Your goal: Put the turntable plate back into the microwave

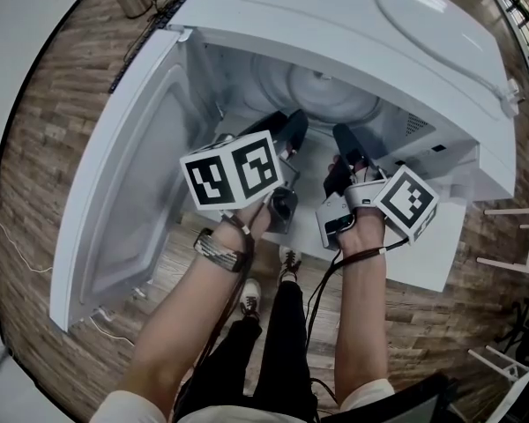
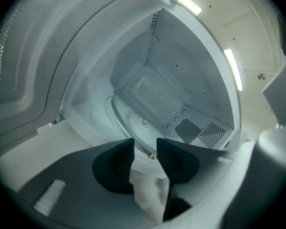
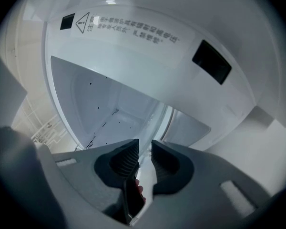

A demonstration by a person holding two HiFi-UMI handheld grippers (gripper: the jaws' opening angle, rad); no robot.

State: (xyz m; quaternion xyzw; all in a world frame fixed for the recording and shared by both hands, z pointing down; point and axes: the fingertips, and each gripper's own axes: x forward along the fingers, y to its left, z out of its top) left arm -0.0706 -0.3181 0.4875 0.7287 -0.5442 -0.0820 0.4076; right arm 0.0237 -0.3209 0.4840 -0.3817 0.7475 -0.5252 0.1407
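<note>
Clear glass, hard to trace inside the white microwave (image 1: 379,25)
The round turntable plate (image 1: 322,91) lies on the cavity floor, its transparent rim faint; my left tool (image 2: 145,149) stands spread with that rim between its ribbed dark pads (image 2: 118,163), untouched, while my right tool (image 3: 144,149) pinches the rim.

Your head view: high over the open microwave (image 1: 361,33), facing steeply down. Your left and right gripper views: close at its mouth, facing inward. Shared by all three: the cavity (image 2: 152,85).
</note>
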